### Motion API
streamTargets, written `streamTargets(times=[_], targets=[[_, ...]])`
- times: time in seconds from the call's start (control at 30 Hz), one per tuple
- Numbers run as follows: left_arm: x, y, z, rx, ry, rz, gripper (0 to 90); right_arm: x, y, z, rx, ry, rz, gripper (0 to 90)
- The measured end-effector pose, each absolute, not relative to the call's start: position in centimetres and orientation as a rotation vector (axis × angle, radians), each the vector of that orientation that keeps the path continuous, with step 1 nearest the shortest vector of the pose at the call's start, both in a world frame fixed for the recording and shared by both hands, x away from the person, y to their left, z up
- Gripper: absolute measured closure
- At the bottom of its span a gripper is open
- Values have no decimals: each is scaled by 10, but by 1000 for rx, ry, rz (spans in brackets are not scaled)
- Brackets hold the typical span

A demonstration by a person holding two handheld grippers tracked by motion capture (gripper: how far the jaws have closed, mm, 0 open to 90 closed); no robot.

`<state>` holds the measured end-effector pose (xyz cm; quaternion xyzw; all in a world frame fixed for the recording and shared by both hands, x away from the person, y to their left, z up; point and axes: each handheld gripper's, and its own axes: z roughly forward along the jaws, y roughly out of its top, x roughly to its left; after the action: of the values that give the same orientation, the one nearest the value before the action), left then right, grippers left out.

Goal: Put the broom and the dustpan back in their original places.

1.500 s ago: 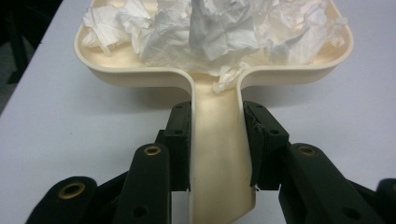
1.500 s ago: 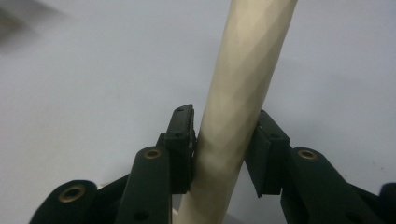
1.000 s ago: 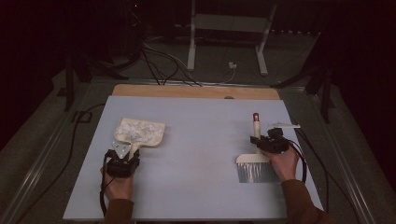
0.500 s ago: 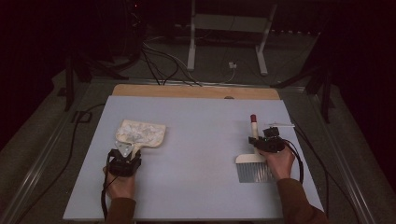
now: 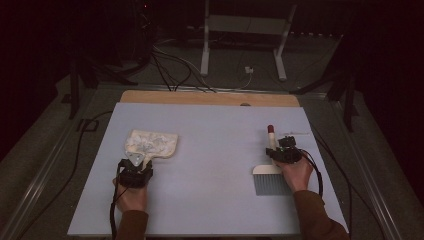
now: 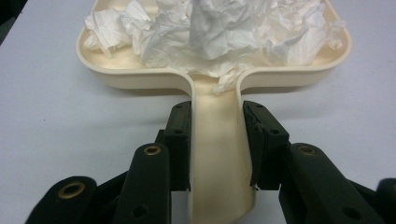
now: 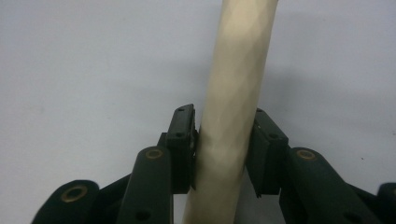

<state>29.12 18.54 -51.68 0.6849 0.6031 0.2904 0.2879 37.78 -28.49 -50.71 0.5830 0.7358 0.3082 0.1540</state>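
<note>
A cream dustpan (image 5: 152,142) heaped with crumpled white paper (image 6: 210,28) lies on the pale blue table (image 5: 215,130) at the left. My left gripper (image 5: 141,161) is shut on its handle (image 6: 217,154), one pad pressed to each side. At the right lies a hand brush with grey bristles (image 5: 270,181), its cream handle (image 7: 238,70) ending in a red tip (image 5: 270,128) that points away from me. My right gripper (image 5: 275,152) is shut on this handle partway along it, and in the right gripper view (image 7: 224,116) the handle passes between both pads.
A wooden board (image 5: 210,97) borders the table's far edge. Behind it stand white frame legs (image 5: 205,55), with cables (image 5: 170,70) on the dark floor. Each gripper trails a black cable, the right one (image 5: 315,170) looping beside the hand.
</note>
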Motion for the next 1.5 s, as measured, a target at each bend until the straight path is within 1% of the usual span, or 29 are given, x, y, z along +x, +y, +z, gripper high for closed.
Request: streamTargets(times=[0.33, 0.5, 0.6, 0.67, 0.77, 0.93, 0.97, 1.03, 1.13, 1.3, 1.4, 1.43, 1.5], targets=[[292, 185, -520, 1837, 1641, 779, 661, 380, -280, -511, 1656, 2124, 859, 654], [290, 189, -526, 1803, 1658, 755, 659, 381, -279, -514, 1647, 2133, 839, 647], [290, 190, -526, 1804, 1664, 754, 655, 381, -279, -514, 1646, 2134, 839, 629], [290, 190, -526, 1802, 1667, 746, 646, 381, -278, -513, 1638, 2131, 839, 587], [290, 191, -527, 1807, 1674, 739, 544, 380, -277, -512, 1616, 2127, 846, 510], [288, 195, -523, 1777, 1655, 656, 399, 378, -276, -508, 1593, 2107, 861, 351], [287, 195, -522, 1770, 1654, 668, 377, 378, -276, -507, 1589, 2102, 860, 321], [286, 195, -520, 1755, 1639, 698, 294, 376, -275, -507, 1581, 2095, 846, 259], [283, 197, -517, 1737, 1623, 693, 207, 375, -274, -505, 1571, 2066, 828, 162], [278, 202, -510, 1692, 1577, 679, 123, 372, -274, -498, 1575, 2016, 856, 87], [279, 204, -504, 1710, 1546, 670, 26, 369, -273, -493, 1551, 2001, 877, 57], [280, 205, -501, 1713, 1535, 667, 5, 368, -273, -491, 1547, 1998, 894, 44], [279, 207, -495, 1698, 1508, 682, 5, 366, -274, -487, 1527, 1993, 923, 29]])
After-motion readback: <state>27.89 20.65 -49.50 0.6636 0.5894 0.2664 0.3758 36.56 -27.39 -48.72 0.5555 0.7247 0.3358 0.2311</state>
